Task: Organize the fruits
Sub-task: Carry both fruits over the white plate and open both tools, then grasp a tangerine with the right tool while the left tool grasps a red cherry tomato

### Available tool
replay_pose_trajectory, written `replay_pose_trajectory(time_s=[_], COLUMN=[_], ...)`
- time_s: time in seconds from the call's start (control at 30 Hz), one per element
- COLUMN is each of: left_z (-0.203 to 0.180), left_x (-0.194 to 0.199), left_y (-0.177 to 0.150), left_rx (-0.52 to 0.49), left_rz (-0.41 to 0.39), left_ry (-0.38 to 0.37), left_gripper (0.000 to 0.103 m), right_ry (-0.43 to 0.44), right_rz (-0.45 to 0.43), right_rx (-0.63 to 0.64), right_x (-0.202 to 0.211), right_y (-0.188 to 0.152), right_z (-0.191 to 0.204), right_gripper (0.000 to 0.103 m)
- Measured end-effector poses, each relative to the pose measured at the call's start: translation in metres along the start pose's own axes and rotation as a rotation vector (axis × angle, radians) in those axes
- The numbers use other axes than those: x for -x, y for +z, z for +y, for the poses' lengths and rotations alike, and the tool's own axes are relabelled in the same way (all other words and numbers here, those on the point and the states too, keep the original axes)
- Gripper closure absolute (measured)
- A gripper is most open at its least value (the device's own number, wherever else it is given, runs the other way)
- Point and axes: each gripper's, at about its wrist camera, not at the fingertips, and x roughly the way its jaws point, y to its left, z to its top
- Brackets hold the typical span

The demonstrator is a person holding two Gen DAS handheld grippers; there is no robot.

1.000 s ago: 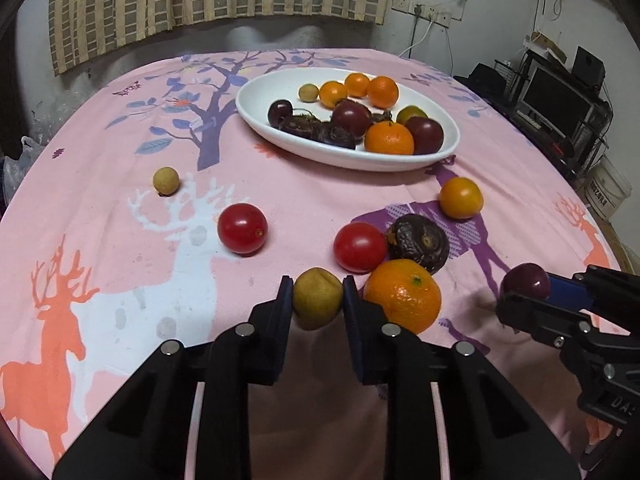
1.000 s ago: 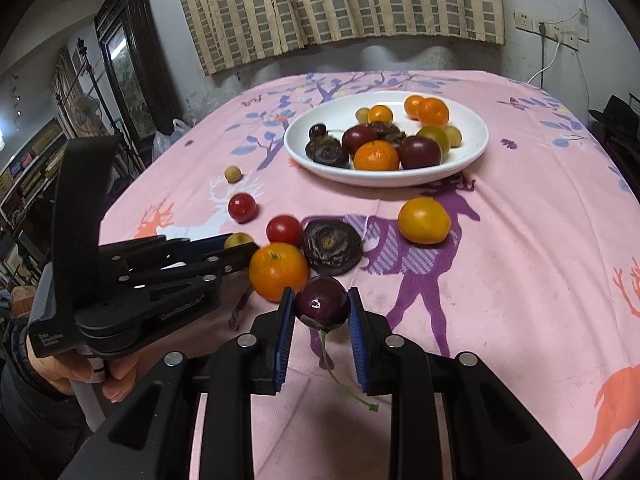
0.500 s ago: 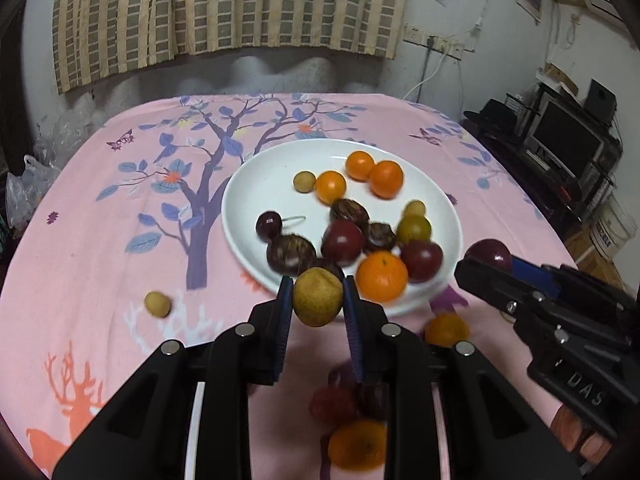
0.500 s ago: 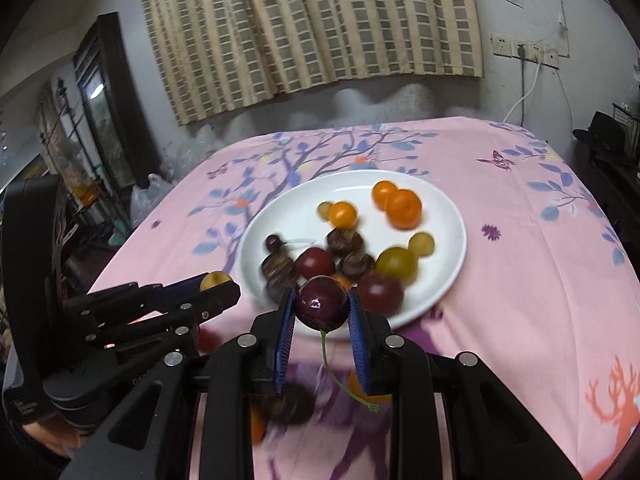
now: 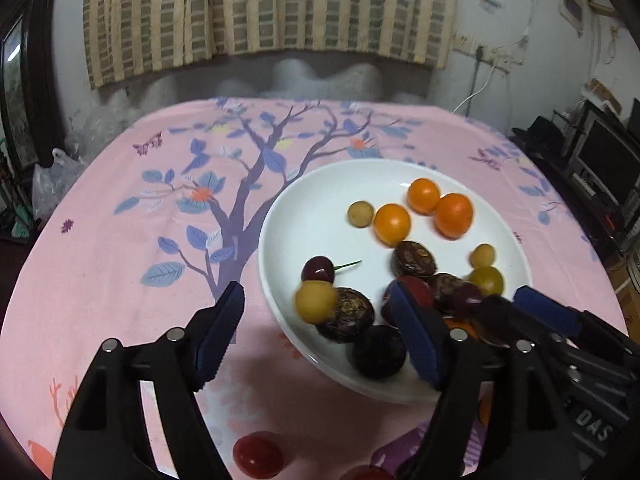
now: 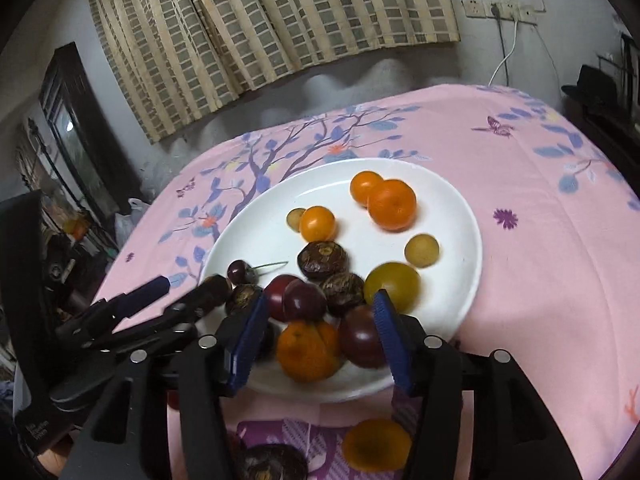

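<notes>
You're opening both jaws over the white plate point(image 5: 280, 216): left hand-held gripper point(image 5: 320, 334) is dropping the yellow fruit point(image 5: 315, 302), right hand-held gripper point(image 6: 318, 338) is freeing the dark cherry point(image 6: 304, 300). Both were clamped a second ago; tomatoes on the bench are remaining.

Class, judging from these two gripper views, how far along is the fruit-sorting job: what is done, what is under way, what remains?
Done: most fruit lies in the white plate, including oranges.
In hand: both sets of jaws are opening over the plate; a blurred yellow fruit has left the left gripper, and nothing is gripped in the right gripper.
Left: a red tomato and an orange fruit on the tablecloth.
</notes>
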Motion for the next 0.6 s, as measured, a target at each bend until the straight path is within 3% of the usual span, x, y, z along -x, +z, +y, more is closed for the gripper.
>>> replay_pose_trajectory(time_s=[0.13,0.37,0.6], left_z=[0.005,0.027,0.038], left_x=[0.021,0.054,0.068], left_y=[-0.012,-0.052,-0.092], left_rx=[-0.027,0.041,0.051], left_rz=[-0.014,-0.006,0.025], left_ry=[0.011,-0.008,0.019], left_gripper=[0.026,0.019,0.017], right_ry=[-0.004,-0.023,-0.037], right_rz=[0.000,0.039,0.083], right_rx=[0.000,0.014,0.068], right_x=[0.016,0.043,0.058], right_y=[-0.012,-0.047,-0.084], right_z=[-0.007,-0.013,-0.002], right_gripper=[0.044,0.042,0.042])
